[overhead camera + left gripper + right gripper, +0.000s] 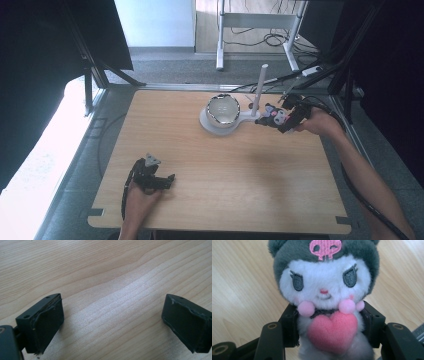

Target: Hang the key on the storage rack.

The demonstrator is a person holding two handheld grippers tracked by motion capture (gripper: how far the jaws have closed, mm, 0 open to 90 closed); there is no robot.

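My right gripper (270, 120) is shut on a small plush toy (325, 292) with a white face, a grey hood bearing a pink skull and a pink heart on its chest. The jaws press on its body from both sides. In the high view the plush toy (273, 116) hangs at the back right of the table, just right of a white stand (212, 126) with an upright post (259, 90) and a shiny round bowl (223, 110). My left gripper (169, 181) rests near the front left of the wooden table (225, 170), open, with bare wood between its fingers (43, 323).
A black cable (357, 192) trails from the right gripper along the forearm. Dark panels stand at both sides of the table. Beyond the far edge are a white desk frame (257, 22) and loose cables on the floor.
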